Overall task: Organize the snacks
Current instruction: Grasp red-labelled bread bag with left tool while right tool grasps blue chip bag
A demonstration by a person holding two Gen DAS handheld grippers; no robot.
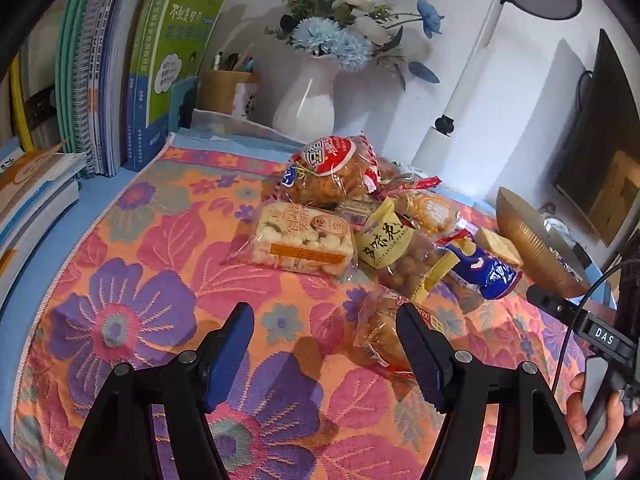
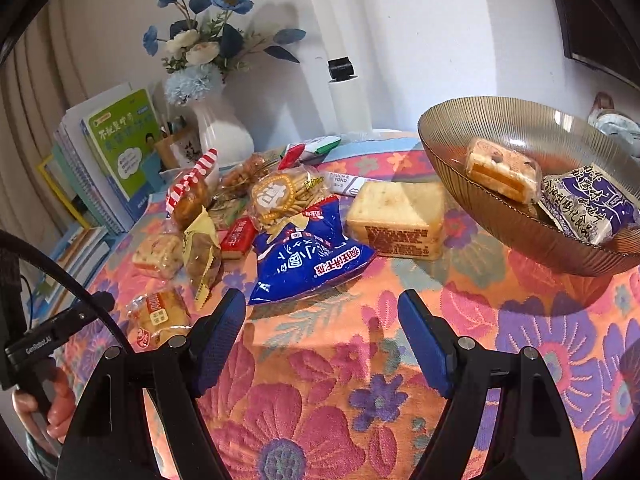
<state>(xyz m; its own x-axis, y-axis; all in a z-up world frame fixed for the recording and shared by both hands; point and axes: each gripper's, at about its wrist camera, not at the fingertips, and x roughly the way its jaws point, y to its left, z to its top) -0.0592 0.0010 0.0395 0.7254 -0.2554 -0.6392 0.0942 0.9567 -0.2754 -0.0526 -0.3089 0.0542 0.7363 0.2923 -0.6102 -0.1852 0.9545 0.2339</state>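
The left gripper [image 1: 325, 344] hovers with jaws spread wide and empty; a clear-wrapped bread roll [image 1: 380, 334] lies against its right finger, the snack pile beyond. The right gripper [image 2: 322, 334] also gapes, holding nothing, a blue crinkled snack bag [image 2: 310, 256] just ahead, and a ribbed amber glass bowl [image 2: 500, 216] holding two packets up to its right.

Black jaws with blue ribbed pads [image 1: 230, 354], silver screws, black cable [image 2: 76, 284]
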